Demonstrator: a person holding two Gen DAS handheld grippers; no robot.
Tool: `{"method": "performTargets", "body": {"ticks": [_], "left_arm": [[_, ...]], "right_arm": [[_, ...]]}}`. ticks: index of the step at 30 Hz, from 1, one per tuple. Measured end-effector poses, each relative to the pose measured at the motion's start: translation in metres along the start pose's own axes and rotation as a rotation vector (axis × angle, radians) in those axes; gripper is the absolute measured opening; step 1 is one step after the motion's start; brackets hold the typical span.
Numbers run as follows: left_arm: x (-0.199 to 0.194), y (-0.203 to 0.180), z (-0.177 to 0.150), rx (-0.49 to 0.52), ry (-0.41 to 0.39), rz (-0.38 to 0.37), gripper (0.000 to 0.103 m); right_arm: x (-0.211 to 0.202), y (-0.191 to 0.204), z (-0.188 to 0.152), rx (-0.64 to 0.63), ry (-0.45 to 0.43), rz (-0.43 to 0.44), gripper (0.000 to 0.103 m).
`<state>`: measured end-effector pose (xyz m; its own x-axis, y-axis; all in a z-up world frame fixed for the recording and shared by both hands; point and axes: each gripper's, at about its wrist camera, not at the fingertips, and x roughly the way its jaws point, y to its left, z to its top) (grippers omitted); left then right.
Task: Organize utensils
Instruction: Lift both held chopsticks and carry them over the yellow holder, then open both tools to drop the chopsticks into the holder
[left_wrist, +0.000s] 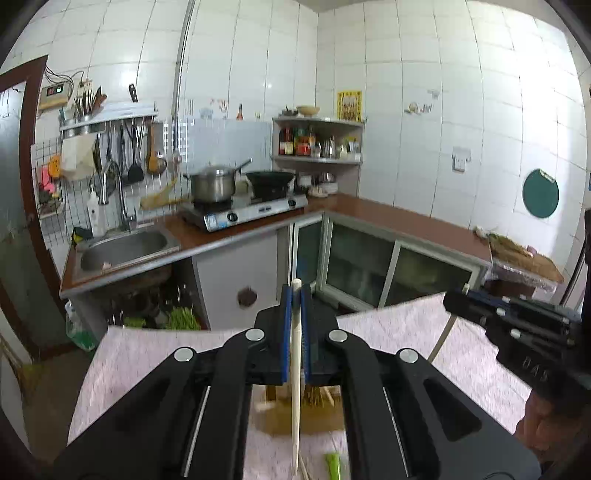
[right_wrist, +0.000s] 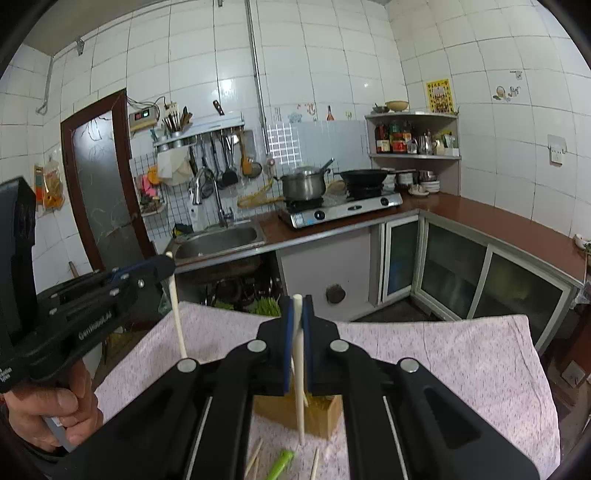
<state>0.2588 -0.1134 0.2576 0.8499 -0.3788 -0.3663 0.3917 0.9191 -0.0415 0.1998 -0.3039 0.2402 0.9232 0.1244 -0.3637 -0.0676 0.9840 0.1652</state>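
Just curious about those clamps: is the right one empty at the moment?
No, the right gripper is closed on a white chopstick that hangs down above the wooden box.

cream chopstick (left_wrist: 295, 369) upright, second chopstick (right_wrist: 300, 369) upright above wooden holder (right_wrist: 317, 413)

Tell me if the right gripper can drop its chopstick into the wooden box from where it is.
Probably yes. The right gripper holds its white chopstick upright just above the wooden box, whose open top shows nothing blocking it. The left gripper is off to one side.
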Motion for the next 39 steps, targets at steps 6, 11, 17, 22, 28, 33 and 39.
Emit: {"method": "performTargets", "body": {"ticks": [6,11,17,22,28,33,39], "left_arm": [[0.017,0.006,0.032,-0.029,-0.057,0.002,0.003],[0.034,0.010,0.048,-0.042,-0.095,0.010,0.003],[0.071,0.022,0.039,-0.085,-0.083,0.018,0.003],[0.104,0.020,0.004,-0.065,-0.035,0.023,0.003],[0.135,0.022,-0.043,-0.060,0.069,-0.002,0.004],[0.118,0.028,-0.044,-0.054,0.058,0.018,0.032],[0.055,0.046,-0.051,-0.075,0.040,0.082,0.048]], "right_arm": [[0.024,-0.007,0.018,0.009,-0.017,-0.011,0.005],[0.044,-0.013,0.024,0.018,-0.024,-0.021,0.005],[0.066,-0.017,0.021,0.018,-0.018,-0.027,0.005],[0.088,-0.023,0.000,0.027,0.022,-0.030,0.005],[0.107,-0.019,-0.026,0.008,0.104,-0.050,0.007],[0.077,-0.025,-0.019,0.045,0.050,-0.055,0.037],[0.020,-0.040,-0.039,0.023,0.032,-0.110,0.039]]}}
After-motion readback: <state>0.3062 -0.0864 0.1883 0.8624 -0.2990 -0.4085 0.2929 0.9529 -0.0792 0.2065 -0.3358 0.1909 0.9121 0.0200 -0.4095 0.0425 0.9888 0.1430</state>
